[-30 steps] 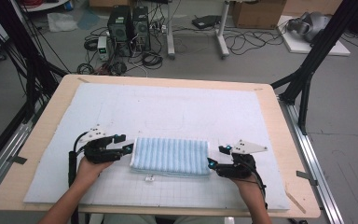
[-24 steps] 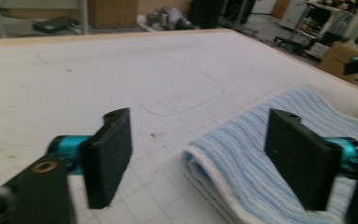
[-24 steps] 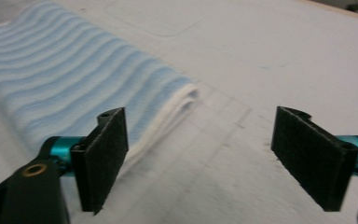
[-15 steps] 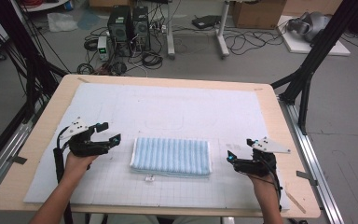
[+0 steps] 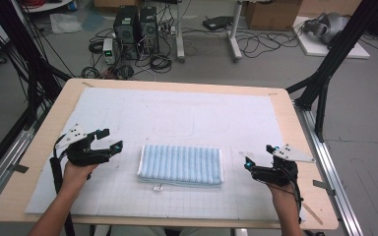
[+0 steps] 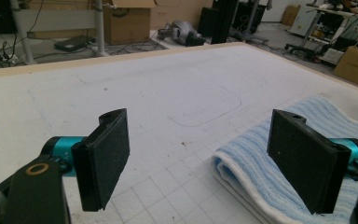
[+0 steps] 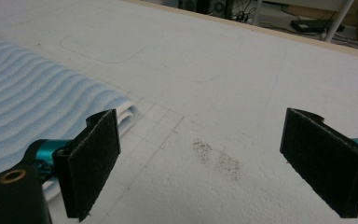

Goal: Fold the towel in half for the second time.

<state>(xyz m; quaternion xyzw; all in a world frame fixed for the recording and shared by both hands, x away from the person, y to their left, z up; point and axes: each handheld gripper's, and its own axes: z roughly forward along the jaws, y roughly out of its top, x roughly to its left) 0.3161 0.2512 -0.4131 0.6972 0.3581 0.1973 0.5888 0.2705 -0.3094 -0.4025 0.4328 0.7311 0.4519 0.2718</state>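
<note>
A folded light-blue striped towel (image 5: 181, 164) lies flat on the white gridded mat (image 5: 177, 118), near the table's front middle. My left gripper (image 5: 109, 139) hovers to the left of the towel, open and holding nothing. In the left gripper view the towel (image 6: 279, 154) lies partly behind the right-hand jaw, and the left gripper (image 6: 209, 158) stands wide apart. My right gripper (image 5: 258, 155) is off the towel's right end, also open and empty. In the right gripper view the towel (image 7: 32, 112) sits at the left, behind the left-hand jaw of the right gripper (image 7: 214, 163).
The wooden table edge (image 5: 320, 187) frames the mat. A small white tag (image 5: 156, 187) lies in front of the towel. A faint rectangle outline (image 5: 173, 123) is drawn mid-mat. A dark speckled stain (image 7: 216, 161) marks the mat. Computers and cables (image 5: 135, 29) sit on the floor beyond.
Both grippers have let go of the towel's ends and drawn outward, left one leftward and right one rightward. The towel stays flat and folded in place.
</note>
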